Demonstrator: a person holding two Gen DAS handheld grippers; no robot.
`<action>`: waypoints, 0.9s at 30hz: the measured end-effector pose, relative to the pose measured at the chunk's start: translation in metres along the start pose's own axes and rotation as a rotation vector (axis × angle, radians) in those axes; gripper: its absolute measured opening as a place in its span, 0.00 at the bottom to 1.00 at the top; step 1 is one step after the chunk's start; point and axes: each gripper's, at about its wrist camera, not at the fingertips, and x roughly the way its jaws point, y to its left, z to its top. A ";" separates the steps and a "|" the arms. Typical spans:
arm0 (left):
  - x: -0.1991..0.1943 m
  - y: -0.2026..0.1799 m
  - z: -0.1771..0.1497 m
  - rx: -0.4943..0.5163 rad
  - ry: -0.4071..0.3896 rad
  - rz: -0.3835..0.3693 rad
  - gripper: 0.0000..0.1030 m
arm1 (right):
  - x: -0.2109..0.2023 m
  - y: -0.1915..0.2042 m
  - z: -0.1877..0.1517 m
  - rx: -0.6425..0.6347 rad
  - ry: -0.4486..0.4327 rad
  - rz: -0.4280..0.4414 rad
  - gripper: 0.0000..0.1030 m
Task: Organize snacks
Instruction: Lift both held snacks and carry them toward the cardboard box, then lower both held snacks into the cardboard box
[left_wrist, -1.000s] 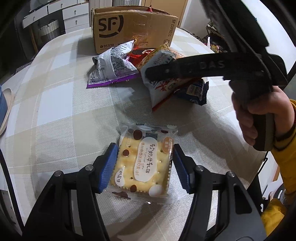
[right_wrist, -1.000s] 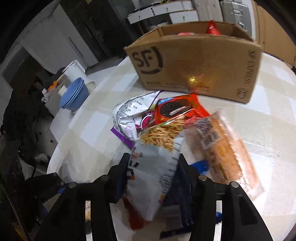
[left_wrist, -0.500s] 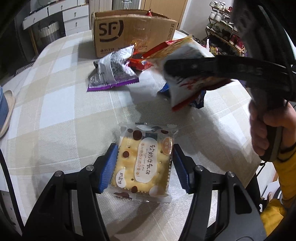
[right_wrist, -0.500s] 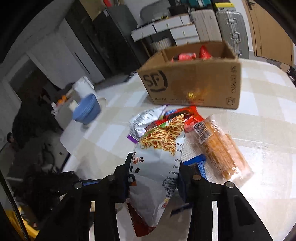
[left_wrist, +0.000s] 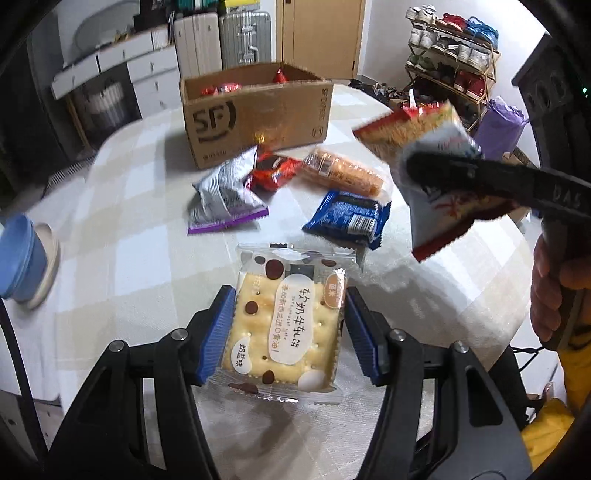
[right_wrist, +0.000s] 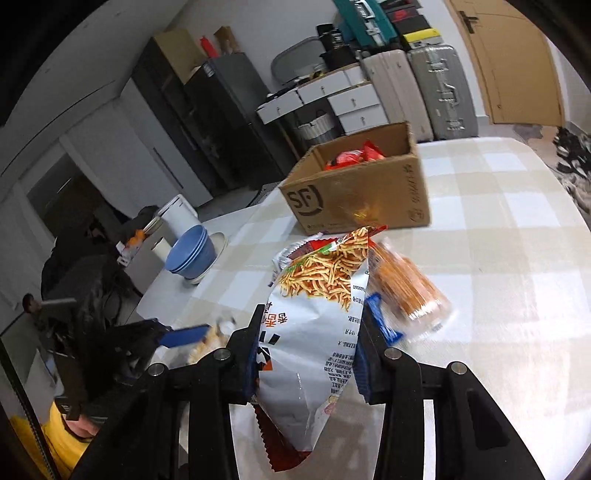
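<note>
Blue ribbed pads of the left gripper (left_wrist: 290, 332) sit on either side of a clear-wrapped square cracker packet with brown dots and a white label (left_wrist: 286, 325), which lies flat on the checked beige-and-white tablecloth (left_wrist: 122, 258). The pads lie right against the wrapper's edges, though whether they actually press it cannot be told.

To the right and higher up, the right gripper (right_wrist: 308, 356) is clamped on a silver-and-red noodle-snack bag printed with orange strands (right_wrist: 317, 332); in the left wrist view this bag (left_wrist: 428, 162) hangs clear of the table, tilted, with its red crimped edge lowest. A bare hand (left_wrist: 554, 284) grips that tool's handle.

On the cloth beyond the cracker packet lie a dark blue snack wrapper (left_wrist: 349, 218), a silver crisp bag with a purple hem (left_wrist: 225, 195), a red biscuit pack (left_wrist: 273, 171) touching the silver bag, and a clear sleeve of orange biscuits (left_wrist: 343, 171). Behind them stands an open brown cardboard box marked SF (left_wrist: 255, 114), with red packets (right_wrist: 354, 155) already inside.

Stacked blue bowls (right_wrist: 190, 253) rest near the table's left edge.
</note>
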 end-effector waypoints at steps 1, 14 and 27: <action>-0.002 -0.001 0.001 0.000 -0.004 -0.005 0.55 | -0.002 -0.003 -0.003 0.012 0.002 0.000 0.39; -0.019 0.000 0.021 0.002 -0.066 -0.029 0.55 | -0.009 0.011 0.007 -0.023 -0.033 -0.007 0.39; -0.027 0.038 0.113 0.014 -0.160 -0.022 0.55 | -0.016 0.031 0.117 -0.153 -0.150 -0.017 0.39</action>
